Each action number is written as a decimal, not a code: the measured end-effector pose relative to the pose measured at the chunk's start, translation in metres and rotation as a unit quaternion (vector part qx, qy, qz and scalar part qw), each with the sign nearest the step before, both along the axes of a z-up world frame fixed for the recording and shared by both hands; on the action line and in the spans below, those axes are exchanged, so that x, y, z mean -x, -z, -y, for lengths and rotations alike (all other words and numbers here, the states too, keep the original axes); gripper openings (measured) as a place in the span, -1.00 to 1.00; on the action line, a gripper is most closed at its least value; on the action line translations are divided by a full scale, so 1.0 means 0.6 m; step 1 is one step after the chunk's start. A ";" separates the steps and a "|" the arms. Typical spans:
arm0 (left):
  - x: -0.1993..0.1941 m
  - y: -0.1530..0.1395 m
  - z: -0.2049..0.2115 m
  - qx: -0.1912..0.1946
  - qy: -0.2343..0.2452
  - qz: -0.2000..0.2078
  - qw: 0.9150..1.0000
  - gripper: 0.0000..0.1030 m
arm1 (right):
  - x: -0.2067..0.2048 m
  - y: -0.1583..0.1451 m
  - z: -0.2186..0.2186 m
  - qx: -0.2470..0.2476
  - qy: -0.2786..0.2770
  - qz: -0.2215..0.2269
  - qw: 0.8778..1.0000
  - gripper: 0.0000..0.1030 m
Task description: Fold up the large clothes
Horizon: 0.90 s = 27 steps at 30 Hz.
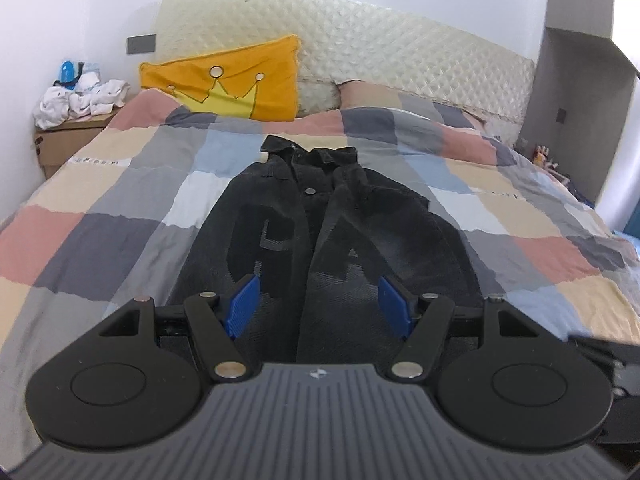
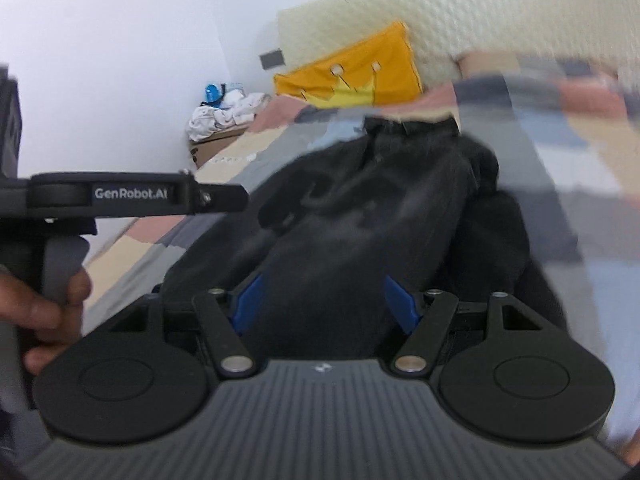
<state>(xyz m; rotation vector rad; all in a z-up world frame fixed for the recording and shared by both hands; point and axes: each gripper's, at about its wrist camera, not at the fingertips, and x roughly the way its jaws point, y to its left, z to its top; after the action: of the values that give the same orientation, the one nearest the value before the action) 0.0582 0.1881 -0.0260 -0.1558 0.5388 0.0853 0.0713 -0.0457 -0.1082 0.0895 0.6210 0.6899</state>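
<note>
A black denim jacket (image 1: 320,208) lies lengthwise on the checked duvet (image 1: 100,200), collar toward the headboard and sleeves folded in over the front. My left gripper (image 1: 319,300) hovers over its near hem, its blue pads (image 1: 244,304) wide apart and pressing on nothing. In the blurred right wrist view the jacket (image 2: 380,208) fills the middle. My right gripper (image 2: 322,300) hangs over the jacket's near end, open, with cloth behind the gap but not pinched. The left gripper's black body (image 2: 132,194) shows side-on at the left, held by a hand (image 2: 52,304).
An orange crown pillow (image 1: 236,80) leans on the quilted cream headboard (image 1: 360,40). A cardboard bedside box (image 1: 68,136) at the left carries white clothes and a blue bottle. A grey wall column (image 1: 576,112) stands at the right. The duvet spreads out on both sides of the jacket.
</note>
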 end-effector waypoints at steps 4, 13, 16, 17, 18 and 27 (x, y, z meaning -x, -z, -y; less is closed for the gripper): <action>-0.019 0.025 -0.024 0.030 -0.011 -0.004 0.999 0.37 | -0.008 0.022 0.017 -0.028 0.001 -0.044 0.999 0.33; -0.035 0.059 -0.063 0.065 -0.034 -0.012 0.997 0.37 | -0.034 0.058 0.006 -0.083 -0.023 -0.117 0.989 -0.11; -0.034 0.066 -0.075 0.089 -0.042 -0.011 0.995 0.37 | -0.027 0.045 0.013 -0.099 -0.021 -0.096 0.990 -0.58; -0.033 0.067 -0.078 0.094 -0.045 -0.009 0.994 0.37 | -0.028 0.040 0.019 -0.111 -0.021 -0.093 0.989 -0.66; -0.027 0.068 -0.077 0.098 -0.048 -0.008 0.994 0.37 | -0.030 0.035 0.024 -0.127 -0.020 -0.091 0.988 -0.69; -0.014 0.072 -0.090 0.130 -0.059 0.007 0.990 0.37 | -0.090 -0.035 0.098 -0.214 0.030 -0.042 0.975 -0.73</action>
<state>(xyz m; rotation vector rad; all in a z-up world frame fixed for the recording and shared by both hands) 0.0669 0.2420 -0.0689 -0.4432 0.5257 0.1281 0.1255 -0.1042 -0.0872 0.5384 0.5387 0.7554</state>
